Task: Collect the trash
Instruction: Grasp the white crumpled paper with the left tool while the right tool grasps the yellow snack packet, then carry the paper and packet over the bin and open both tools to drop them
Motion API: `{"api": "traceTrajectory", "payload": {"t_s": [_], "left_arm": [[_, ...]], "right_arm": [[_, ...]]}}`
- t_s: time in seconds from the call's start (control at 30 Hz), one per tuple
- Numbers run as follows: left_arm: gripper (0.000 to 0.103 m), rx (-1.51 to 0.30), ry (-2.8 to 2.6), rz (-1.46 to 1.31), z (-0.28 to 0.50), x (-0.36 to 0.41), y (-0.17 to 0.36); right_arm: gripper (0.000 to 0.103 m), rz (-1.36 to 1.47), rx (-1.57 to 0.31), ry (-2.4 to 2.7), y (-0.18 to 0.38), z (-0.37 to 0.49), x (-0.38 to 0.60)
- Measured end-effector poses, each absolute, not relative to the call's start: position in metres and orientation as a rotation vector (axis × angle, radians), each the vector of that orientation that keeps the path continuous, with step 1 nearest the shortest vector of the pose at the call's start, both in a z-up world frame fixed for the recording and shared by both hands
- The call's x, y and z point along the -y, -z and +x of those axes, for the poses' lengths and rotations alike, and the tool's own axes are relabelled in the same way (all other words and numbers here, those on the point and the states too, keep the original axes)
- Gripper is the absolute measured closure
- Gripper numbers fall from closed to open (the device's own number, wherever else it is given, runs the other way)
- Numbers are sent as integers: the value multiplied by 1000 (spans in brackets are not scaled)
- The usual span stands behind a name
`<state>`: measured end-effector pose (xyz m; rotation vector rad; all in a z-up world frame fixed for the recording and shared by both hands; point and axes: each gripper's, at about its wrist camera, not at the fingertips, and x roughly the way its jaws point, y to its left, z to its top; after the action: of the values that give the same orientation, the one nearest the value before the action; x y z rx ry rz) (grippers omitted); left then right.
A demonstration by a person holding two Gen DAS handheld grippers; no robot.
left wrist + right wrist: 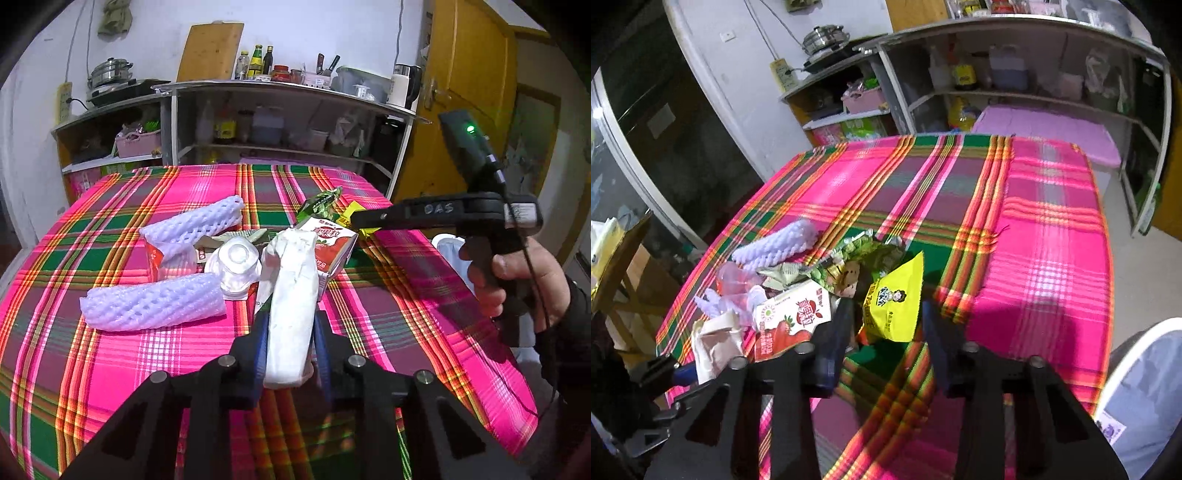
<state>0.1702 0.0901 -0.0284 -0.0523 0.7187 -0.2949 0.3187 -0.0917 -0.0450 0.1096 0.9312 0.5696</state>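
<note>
A pile of trash lies on the plaid tablecloth (110, 350). My left gripper (290, 325) is shut on a crumpled white paper wrapper (291, 295), held above the cloth; the wrapper also shows in the right wrist view (716, 339). Beyond it lie a red-and-white juice carton (332, 247), a clear plastic cup (236, 266) and two white foam fruit nets (155, 302). My right gripper (886, 317) is open, its fingers on either side of a yellow snack bag (894, 302). The carton (794, 317) lies left of it.
A white bin with a liner (1145, 387) stands at the table's right edge. Metal shelves (280, 122) with bottles and containers stand behind the table. A green wrapper (319, 201) lies in the pile. A yellow door (461, 92) is at the right.
</note>
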Motion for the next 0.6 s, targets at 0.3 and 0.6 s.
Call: {"api": "traceTrajectory", "payload": {"t_s": [0.3,0.6], "left_arm": [[80,-714,291,-64,166,-83,25],[80,-694,302,-71,151,-58,10]], "right_arm": [[92,137,-873,-535,35,297,116],[93,157,-808,-511,15,243,153]]}}
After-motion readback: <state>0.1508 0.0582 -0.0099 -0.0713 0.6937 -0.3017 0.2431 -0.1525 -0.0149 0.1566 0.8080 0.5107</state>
